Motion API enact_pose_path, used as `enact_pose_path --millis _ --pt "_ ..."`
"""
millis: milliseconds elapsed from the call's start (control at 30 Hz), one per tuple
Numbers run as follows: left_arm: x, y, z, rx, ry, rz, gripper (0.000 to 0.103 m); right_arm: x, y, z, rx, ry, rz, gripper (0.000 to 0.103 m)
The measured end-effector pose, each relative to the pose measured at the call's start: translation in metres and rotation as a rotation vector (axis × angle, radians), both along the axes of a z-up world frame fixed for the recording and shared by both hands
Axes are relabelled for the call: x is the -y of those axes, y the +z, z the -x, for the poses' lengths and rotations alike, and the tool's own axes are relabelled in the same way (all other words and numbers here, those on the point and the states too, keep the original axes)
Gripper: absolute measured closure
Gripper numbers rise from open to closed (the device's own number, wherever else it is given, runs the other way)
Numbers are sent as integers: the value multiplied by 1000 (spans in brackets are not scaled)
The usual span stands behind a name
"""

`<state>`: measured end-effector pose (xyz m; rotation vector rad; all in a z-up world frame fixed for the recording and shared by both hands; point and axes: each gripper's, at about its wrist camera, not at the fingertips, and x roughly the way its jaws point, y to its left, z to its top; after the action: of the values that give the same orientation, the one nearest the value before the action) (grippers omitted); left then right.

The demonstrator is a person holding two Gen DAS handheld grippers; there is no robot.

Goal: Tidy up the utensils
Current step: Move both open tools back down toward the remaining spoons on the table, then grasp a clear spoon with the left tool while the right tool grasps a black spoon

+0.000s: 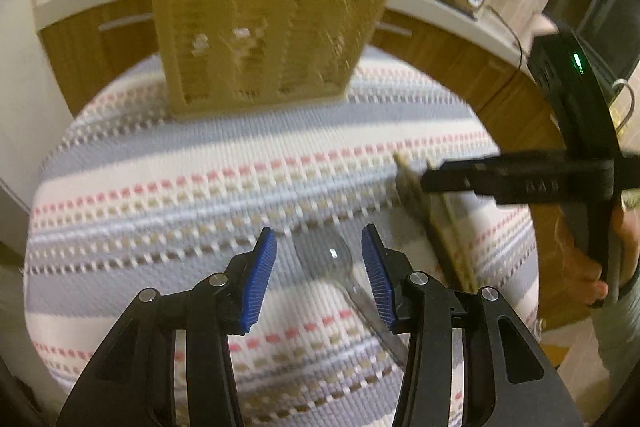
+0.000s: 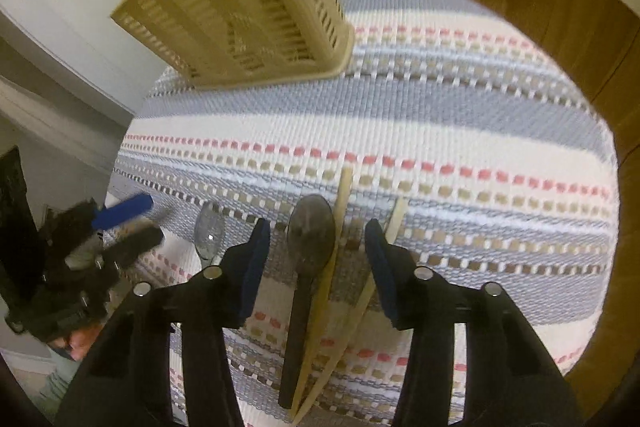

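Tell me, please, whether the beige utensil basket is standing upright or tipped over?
Upright: the basket stands on its base on the striped cloth, open top upward.

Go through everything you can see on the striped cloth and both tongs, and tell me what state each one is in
Left tongs: open, pads astride the clear spoon, not pressing it.
Right tongs: open, over the dark spoon and chopsticks.
Clear spoon: lying flat on the cloth.
Dark spoon: lying flat.
Chopsticks: lying flat beside the dark spoon.
Utensil basket: standing upright on the cloth.
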<state>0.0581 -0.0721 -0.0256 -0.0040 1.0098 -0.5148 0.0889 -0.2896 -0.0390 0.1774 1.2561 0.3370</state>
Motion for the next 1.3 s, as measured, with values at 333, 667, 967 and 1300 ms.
enact_pose_path --millis 333,667,967,1300 --pt "47 -28 22 4 -68 -192 57 -16 -7 4 -15 29 3 61" --pt "33 -33 24 17 -63 -252 76 -42 -9 6 -21 78 -2 61" --pt "-4 -31 15 -15 -50 -261 72 -72 -16 6 -3 136 127 61" --pt "-12 -28 8 -132 -86 -328 71 -133 -31 -10 -84 210 323 61"
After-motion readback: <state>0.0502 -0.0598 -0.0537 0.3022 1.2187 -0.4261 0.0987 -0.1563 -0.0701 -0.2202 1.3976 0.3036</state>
